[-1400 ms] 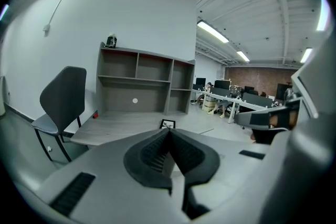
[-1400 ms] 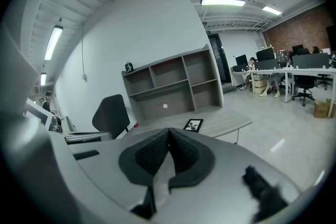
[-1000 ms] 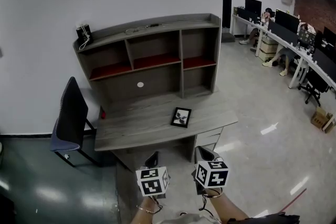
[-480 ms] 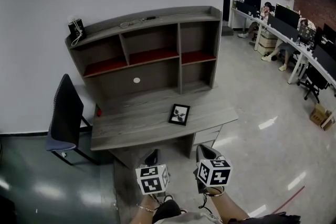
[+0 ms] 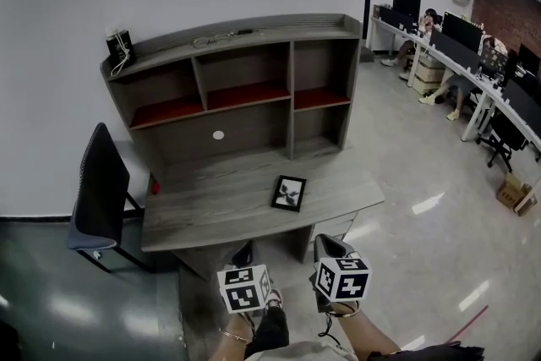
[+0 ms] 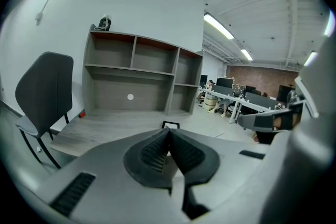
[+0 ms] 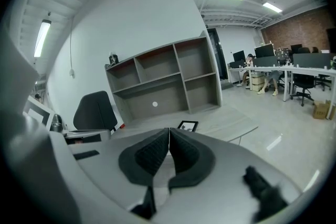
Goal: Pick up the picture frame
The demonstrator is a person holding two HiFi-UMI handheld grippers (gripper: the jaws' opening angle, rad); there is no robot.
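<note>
The picture frame (image 5: 289, 193) is small, black-bordered, lying flat on the grey tabletop (image 5: 211, 199); both grippers' jaws are clenched, empty.

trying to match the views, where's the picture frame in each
head view: picture frame on the desk, right of centre
left gripper view: picture frame just below centre
right gripper view: picture frame below centre, slightly right
shared landmark: white dot on the back panel, up-left of the frame everywhere
</note>
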